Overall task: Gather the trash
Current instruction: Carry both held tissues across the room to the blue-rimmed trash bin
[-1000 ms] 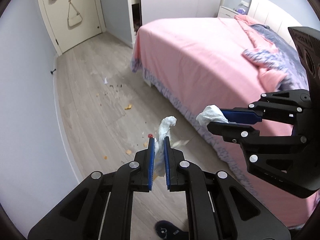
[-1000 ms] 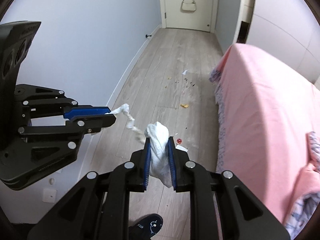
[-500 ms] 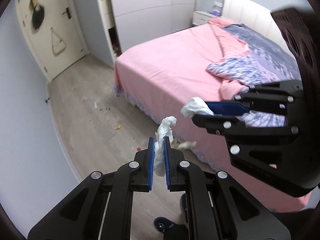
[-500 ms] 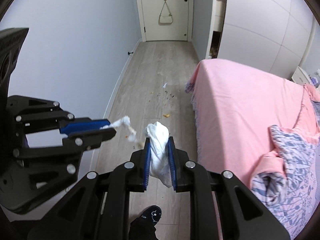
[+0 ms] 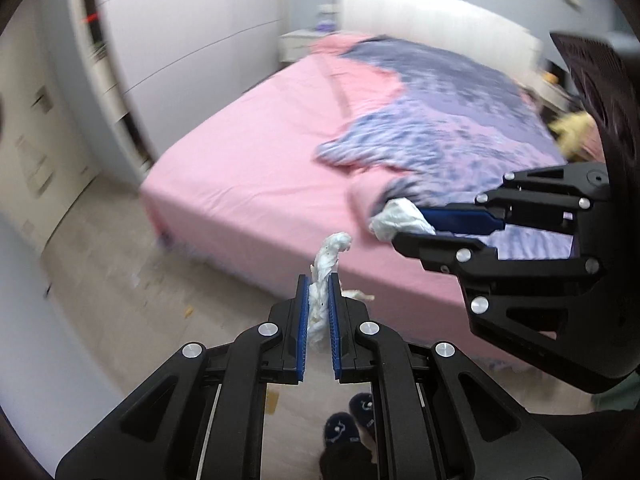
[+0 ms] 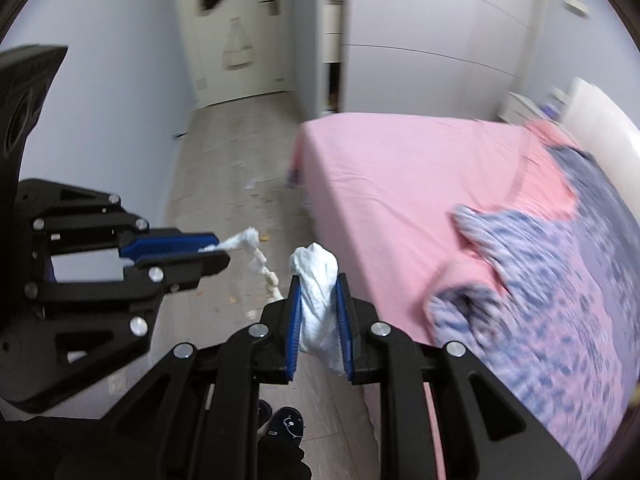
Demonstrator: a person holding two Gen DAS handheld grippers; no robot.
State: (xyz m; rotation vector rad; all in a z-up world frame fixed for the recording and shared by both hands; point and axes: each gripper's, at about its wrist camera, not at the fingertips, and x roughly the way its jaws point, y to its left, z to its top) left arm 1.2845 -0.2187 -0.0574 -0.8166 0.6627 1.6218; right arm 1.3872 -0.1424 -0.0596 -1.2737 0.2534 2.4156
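My left gripper (image 5: pixel 319 280) fingers clenched on twisted tissue (image 5: pixel 326 268), held in air over floor (image 5: pixel 120 280). My right gripper (image 6: pixel 319 280) fingers grasping crumpled tissue wad (image 6: pixel 316 280), beside pink bed (image 6: pixel 400 184). Crumbs on floor, blurred.

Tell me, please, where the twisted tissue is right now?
The twisted tissue is clamped in the left gripper, held in the air over the floor beside the pink bed.
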